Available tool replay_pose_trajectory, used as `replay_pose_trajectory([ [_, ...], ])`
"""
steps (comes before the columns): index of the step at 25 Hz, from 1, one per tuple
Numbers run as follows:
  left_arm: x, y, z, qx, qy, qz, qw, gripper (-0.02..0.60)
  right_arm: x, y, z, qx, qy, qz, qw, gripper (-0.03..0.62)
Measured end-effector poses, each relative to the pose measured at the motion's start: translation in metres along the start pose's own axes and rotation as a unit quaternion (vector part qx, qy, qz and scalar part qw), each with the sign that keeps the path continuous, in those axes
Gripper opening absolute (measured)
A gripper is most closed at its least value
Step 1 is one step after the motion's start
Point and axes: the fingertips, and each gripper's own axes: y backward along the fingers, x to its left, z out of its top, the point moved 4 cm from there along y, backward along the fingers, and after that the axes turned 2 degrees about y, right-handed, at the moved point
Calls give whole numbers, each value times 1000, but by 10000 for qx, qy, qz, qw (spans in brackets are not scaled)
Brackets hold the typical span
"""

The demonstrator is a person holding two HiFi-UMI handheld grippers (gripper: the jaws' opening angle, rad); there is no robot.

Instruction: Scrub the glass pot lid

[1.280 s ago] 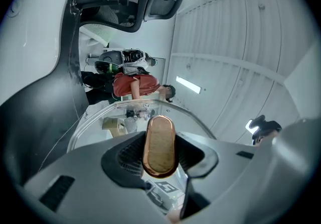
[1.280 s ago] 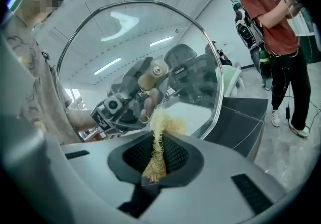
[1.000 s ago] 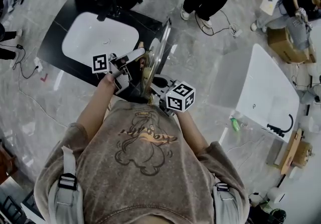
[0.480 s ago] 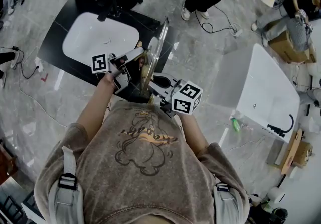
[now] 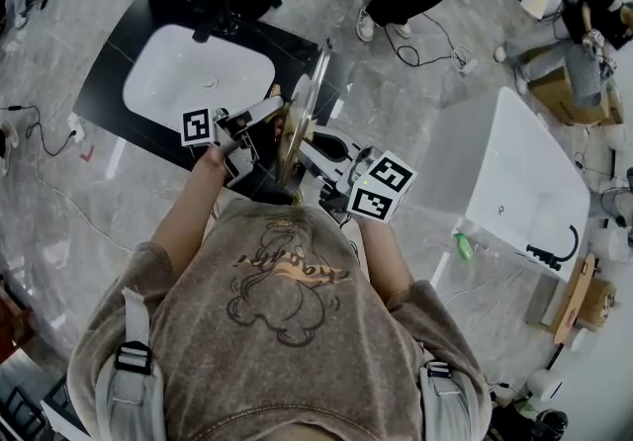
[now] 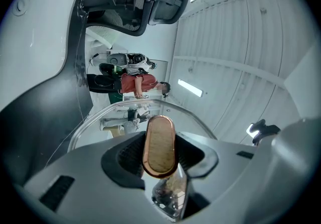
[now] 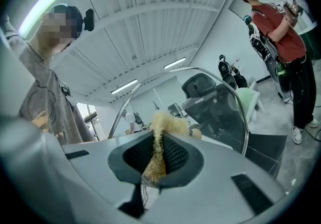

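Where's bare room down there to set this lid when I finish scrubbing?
White basin in the black countertop looks bare; so does the counter strip at its left. The second basin, right, is bare down to its faucet. Crowded: the counter's near edge, beneath lid and scrubber.

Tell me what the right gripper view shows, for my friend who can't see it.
The right gripper pinches a straw-coloured scrubber, and its fluffy tip sits against an upright glass pot lid with a metal rim. Through the glass you see a black chair. A person in a red top stands at the right.
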Motion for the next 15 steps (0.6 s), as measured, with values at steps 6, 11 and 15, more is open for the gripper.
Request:
replay_pose_trajectory([
  [6,2,2,-2,49,60,31,10000,181,-11,-1,31,-405,91,-262,9988,41],
  [11,3,2,-1,120,134,-20,9998,181,-29,-4,48,-643,155,-491,9966,41],
  [15,4,0,-1,168,148,-70,9997,181,-45,-8,50,-737,91,-666,9950,41],
])
